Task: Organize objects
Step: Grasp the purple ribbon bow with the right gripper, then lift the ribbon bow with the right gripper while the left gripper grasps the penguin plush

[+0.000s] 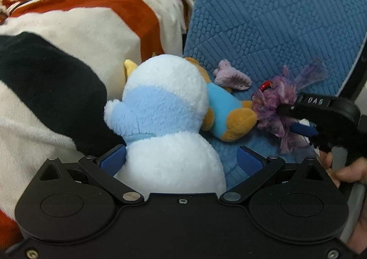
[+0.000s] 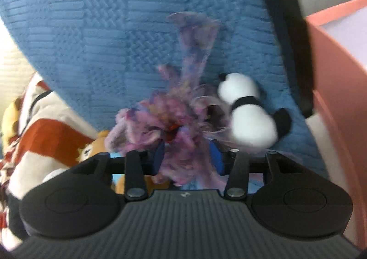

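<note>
- Plush toys lie on a blue quilted cushion (image 1: 275, 18), with a striped blanket (image 1: 80, 18) in cream, rust and black bunched along the cushion's left edge.
- Left gripper (image 1: 182, 160): its blue-padded fingers (image 1: 113, 160) are spread wide on either side of a white and pale-blue plush toy (image 1: 165, 121). The left pad touches the toy's side; the right pad stands a little apart from it, so the jaws bracket the toy without squeezing it.
- The white and pale-blue toy sits near the cushion's left edge, against the blanket, with its back toward the left wrist camera.
- Just behind it lies a small brown bear in a blue shirt (image 1: 227, 110), touching the white toy; a yellow tip (image 1: 129, 66) pokes out at the white toy's other side.
- A lilac plush piece (image 1: 231, 75) rests on the cushion just beyond the bear.
- Right gripper (image 2: 187, 158): its blue pads are drawn in on a purple fluffy toy (image 2: 169, 116) and pinch its tufts; gauzy purple strips (image 2: 197, 41) of it stretch away across the cushion. This view is blurred.
- From the left wrist view the right gripper (image 1: 298, 121) comes in from the cushion's right side, the purple toy bunched at its tips, right beside the bear's foot.
- A small panda plush (image 2: 247, 110) lies on the cushion just right of the purple toy, near the cushion's right edge.
- A pink box (image 2: 332, 64) stands beyond that right edge.
</note>
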Tool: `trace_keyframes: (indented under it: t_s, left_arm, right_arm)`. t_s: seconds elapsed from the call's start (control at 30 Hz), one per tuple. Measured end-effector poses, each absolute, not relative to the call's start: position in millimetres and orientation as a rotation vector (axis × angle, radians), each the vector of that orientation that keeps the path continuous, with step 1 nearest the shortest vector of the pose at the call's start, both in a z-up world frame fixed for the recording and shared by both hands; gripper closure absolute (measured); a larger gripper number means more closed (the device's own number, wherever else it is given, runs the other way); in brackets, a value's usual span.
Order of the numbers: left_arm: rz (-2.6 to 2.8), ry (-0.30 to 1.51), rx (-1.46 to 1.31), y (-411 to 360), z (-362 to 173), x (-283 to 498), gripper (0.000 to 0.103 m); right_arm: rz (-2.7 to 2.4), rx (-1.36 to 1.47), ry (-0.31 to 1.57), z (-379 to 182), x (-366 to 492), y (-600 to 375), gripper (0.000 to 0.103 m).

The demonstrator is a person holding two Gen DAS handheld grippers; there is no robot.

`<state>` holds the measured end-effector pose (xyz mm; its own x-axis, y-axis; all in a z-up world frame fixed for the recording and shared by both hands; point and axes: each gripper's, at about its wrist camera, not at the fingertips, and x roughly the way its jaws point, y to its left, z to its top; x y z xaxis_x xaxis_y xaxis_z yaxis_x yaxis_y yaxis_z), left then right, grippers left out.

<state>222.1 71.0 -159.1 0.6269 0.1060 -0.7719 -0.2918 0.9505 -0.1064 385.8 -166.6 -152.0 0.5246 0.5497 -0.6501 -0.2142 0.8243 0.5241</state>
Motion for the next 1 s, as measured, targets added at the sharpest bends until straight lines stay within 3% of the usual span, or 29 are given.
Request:
trace_keyframes:
  t_s: [0.2, 0.27, 0.37, 0.57, 1.0]
  left_arm:
    - [0.275, 0.852, -0.209, 66, -164, 224, 0.002]
    - [0.286, 0.858, -0.204, 67, -166, 225, 0.002]
    - [0.303, 0.889, -0.196, 70, -173, 228, 0.002]
    - [0.301, 0.905, -0.172, 67, -178, 229, 0.002]
    - [0.266, 0.842, -0.201, 66, -168, 204, 0.023]
  right_arm:
    - [0.389, 0.394, 0.941, -165, 388, -159, 0.072]
    - [0.377, 0.372, 0.955, -166, 388, -157, 0.091]
    - [0.377, 0.315, 0.934, -159, 380, -153, 0.098]
    - [0.408, 0.17, 0.871, -131, 356, -153, 0.099]
    - [0.466, 0.008, 0.869, -111, 306, -192, 0.099]
